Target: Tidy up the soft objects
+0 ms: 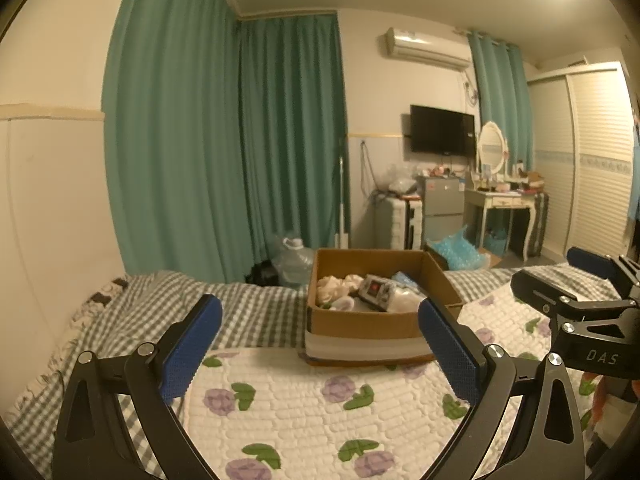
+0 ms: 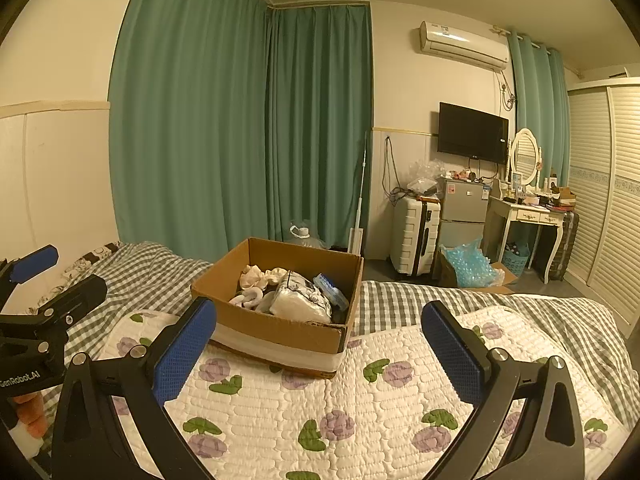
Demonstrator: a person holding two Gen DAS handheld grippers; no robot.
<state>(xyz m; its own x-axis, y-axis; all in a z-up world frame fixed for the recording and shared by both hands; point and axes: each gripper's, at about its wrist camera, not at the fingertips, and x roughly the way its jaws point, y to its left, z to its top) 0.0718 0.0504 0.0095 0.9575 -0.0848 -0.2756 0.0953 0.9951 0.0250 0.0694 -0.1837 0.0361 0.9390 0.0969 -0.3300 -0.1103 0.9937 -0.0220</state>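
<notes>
A brown cardboard box point(image 1: 376, 300) with straight walls and a band of white tape around its base stands on the bed, partly on a white quilted pad point(image 1: 320, 408) that has a bumpy stitched surface and purple flowers with green leaves. Under the pad lies a grey and white checked sheet point(image 1: 256, 308) of smooth woven cloth.

Inside the box the soft objects point(image 2: 288, 288) lie together in a loose pile: a cream ruffled fabric piece point(image 2: 264, 274) at the back, a white crinkled plastic packet point(image 2: 300, 300) in the middle, and a blue item point(image 2: 330, 286) at the right wall that I cannot identify.

The left tool point(image 1: 320, 336) hovers above the pad in front of the box, its 2 black fingers with blue dotted rubber pads point(image 1: 192, 352) spread wide and holding nothing. The right tool point(image 2: 319, 340) is in the same way spread wide and empty, also facing the box.

Behind the bed hang long green curtains point(image 2: 240, 120) in soft vertical folds. A white ribbed hard suitcase point(image 2: 414, 236) stands on the floor beside a small grey fridge point(image 2: 464, 208).
</notes>
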